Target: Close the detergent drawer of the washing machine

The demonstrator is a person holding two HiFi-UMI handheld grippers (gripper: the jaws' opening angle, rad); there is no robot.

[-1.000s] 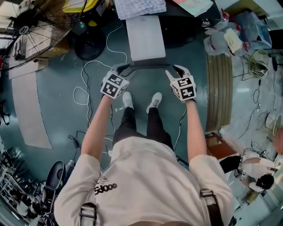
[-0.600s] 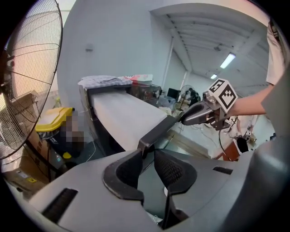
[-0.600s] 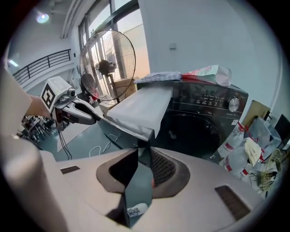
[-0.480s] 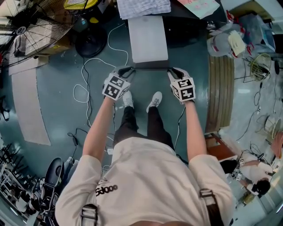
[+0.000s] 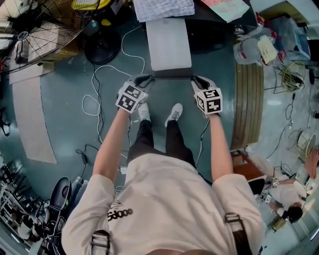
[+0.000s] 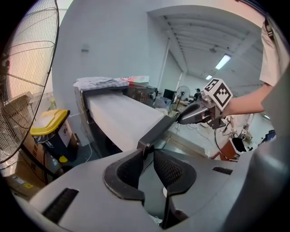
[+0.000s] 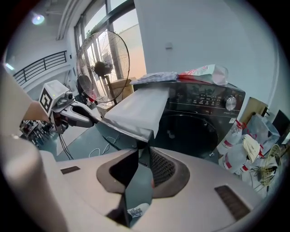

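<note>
Left gripper view shows the left gripper (image 6: 147, 154) with its pads closed on the near left corner of the dark front bar of the detergent drawer (image 6: 122, 118); the jaws have just been closing, and the bar's corner sits pinched between them. Right gripper view shows the right gripper (image 7: 144, 153) set the same way on the near right corner of that bar — its jaws too have just been closing, with the corner between the pads. Each gripper carries a marker cube (image 5: 130, 96) with black-and-white square patterns and no letters.

The drawer stands pulled well out of the washing machine (image 7: 201, 129); it is a long pale tray running from the grippers to the machine's front, and its dark bar spans the gap between the two grippers at the near end. In the head view it lies just beyond the person's shoes (image 5: 143, 112).

White print lines the machine's control panel (image 7: 204, 98) beside a round knob, too small to read; pale lettering on the shirt (image 5: 164, 199) near the left shoulder is not clearly legible; the label on the yellow-lidded bin (image 6: 50, 131) left of the machine cannot be read either. A checked cloth (image 5: 163, 7) lies on top of the machine; a standing fan (image 5: 35, 32) is at the far left; plastic bottles (image 7: 235, 156) with red labels stand right of the machine — their print is too small to read.
</note>
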